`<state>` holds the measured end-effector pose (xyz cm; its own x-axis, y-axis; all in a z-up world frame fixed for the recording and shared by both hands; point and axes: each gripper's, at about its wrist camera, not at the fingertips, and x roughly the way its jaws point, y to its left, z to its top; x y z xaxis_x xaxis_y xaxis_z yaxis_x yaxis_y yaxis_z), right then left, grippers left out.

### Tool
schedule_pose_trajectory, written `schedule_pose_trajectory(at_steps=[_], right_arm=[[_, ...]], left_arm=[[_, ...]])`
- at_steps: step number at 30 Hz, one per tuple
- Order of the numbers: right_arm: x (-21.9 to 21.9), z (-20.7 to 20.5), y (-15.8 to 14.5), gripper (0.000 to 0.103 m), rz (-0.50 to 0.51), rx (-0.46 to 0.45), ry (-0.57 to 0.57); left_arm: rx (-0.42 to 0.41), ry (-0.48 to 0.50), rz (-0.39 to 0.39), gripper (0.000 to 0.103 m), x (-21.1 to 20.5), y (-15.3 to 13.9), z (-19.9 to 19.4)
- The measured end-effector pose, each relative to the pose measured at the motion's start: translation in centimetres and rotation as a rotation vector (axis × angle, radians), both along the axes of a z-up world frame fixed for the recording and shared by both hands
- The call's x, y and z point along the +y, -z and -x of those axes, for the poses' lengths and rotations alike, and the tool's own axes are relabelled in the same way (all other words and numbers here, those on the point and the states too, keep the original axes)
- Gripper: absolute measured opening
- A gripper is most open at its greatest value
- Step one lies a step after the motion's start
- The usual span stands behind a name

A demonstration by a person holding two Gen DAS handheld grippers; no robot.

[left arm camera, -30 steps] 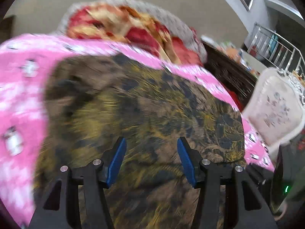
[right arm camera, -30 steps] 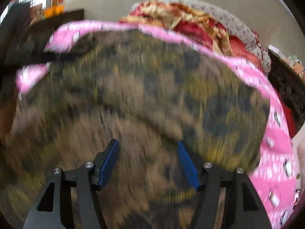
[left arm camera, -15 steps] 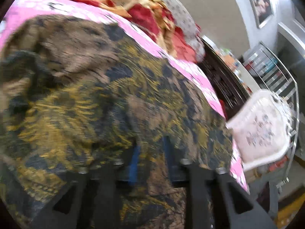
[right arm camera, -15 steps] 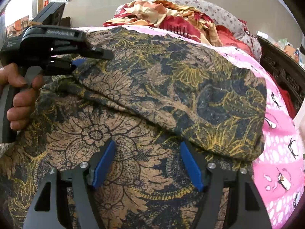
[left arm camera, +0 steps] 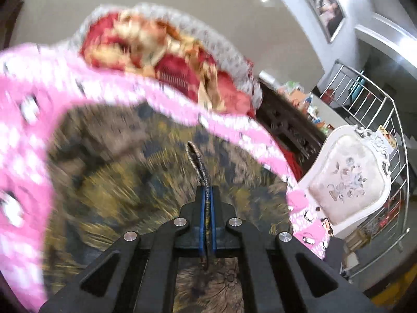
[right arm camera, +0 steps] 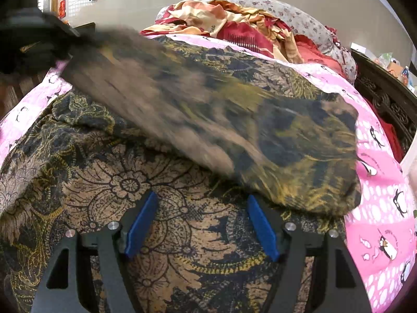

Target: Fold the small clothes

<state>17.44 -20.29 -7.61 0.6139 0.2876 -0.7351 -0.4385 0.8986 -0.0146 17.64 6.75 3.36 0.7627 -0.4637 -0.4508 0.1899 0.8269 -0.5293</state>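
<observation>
both differ: left gripper pinches patterned cloth, right gripper gapes above it.

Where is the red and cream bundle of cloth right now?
In the right wrist view, the red and cream bundle of cloth lies at top centre, beyond the brown and gold patterned garment, on the pink penguin-print bedsheet.

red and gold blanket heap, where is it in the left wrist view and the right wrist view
Left wrist: the red and gold blanket heap is upper centre-left, beyond the pink penguin sheet.
Right wrist: the heap is top centre, beyond the same pink sheet.
Shared landmark: the brown and gold patterned garment in front of it.
</observation>
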Motion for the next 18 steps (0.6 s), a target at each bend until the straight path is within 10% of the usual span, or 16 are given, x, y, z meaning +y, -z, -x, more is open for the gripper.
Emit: schedule_pose_trajectory(at_steps=[13, 18], right_arm=[[0.0, -0.2, -0.1, 0.078, -0.003, 0.012, 0.010], [-3.7, -1.2, -3.8, 0.060, -0.166, -0.045, 0.059]], left_arm=[[0.262, -0.188, -0.144, 0.000, 6.4, 7.7, -0.3], [0.135, -0.355, -0.178, 0.000, 7.4, 4.2, 2.5]])
